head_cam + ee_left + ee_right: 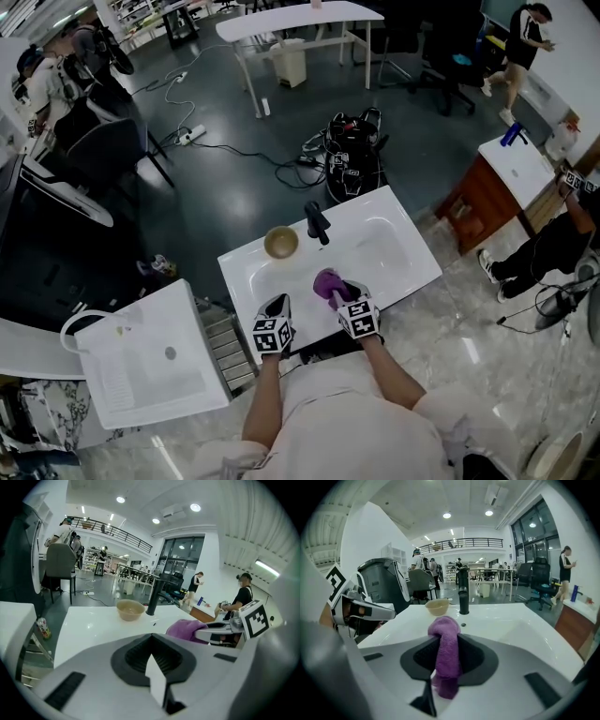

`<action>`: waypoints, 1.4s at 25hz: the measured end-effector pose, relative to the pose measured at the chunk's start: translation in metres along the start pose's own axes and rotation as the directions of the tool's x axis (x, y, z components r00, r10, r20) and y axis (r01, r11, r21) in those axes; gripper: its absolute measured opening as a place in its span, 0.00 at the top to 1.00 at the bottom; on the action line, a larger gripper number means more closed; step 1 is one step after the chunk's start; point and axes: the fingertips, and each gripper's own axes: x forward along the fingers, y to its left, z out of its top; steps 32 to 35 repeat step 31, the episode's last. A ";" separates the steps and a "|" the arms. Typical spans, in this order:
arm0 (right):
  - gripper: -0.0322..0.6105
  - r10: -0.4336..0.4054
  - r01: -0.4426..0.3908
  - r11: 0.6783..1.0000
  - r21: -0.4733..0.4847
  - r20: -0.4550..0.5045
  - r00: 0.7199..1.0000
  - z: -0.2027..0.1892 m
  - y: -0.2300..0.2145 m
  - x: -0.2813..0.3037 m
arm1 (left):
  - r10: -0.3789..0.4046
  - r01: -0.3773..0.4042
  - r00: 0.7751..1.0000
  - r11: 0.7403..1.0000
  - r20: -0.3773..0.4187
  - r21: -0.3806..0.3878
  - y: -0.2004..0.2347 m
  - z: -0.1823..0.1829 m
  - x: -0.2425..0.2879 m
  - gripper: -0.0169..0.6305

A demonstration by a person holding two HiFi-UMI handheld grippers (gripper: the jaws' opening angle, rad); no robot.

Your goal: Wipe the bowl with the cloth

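A tan bowl (280, 242) stands upright on the white sink counter (246, 277), left of the black faucet (317, 222). My right gripper (341, 292) is shut on a purple cloth (327, 282), held over the basin's near edge. In the right gripper view the cloth (445, 648) bulges out above the jaws and hangs below them, with the bowl (437, 606) well beyond. My left gripper (278, 305) hovers over the counter's front edge, shut with nothing in it. From the left gripper view, the bowl (130, 609) lies ahead and the cloth (185, 629) to the right.
A second white sink unit (150, 361) stands to the left, a wooden cabinet with a white top (495, 183) to the right. Cables and a black bag (352, 150) lie on the dark floor beyond. People stand at the room's far edges.
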 end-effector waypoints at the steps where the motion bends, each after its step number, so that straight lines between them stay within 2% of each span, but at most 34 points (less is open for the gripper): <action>1: 0.81 -0.001 0.001 1.000 -0.004 -0.002 1.000 0.001 -0.002 0.002 | 0.000 0.000 1.000 1.000 0.001 0.004 0.001 0.002 0.002 0.96; 14: 0.81 -0.007 0.007 1.000 -0.024 -0.017 1.000 0.007 -0.005 0.011 | 0.008 -0.006 0.999 0.999 -0.032 0.046 0.009 -0.001 0.010 0.96; 23: 0.81 0.004 -0.004 1.000 -0.029 -0.018 1.000 0.009 0.005 0.017 | 0.044 -0.042 0.998 0.998 -0.035 0.045 0.020 -0.002 0.002 0.96; 35: 0.81 0.014 -0.015 0.999 -0.036 -0.030 0.999 0.004 0.014 0.018 | 0.053 -0.053 0.997 0.998 -0.050 0.015 0.026 -0.007 0.000 0.96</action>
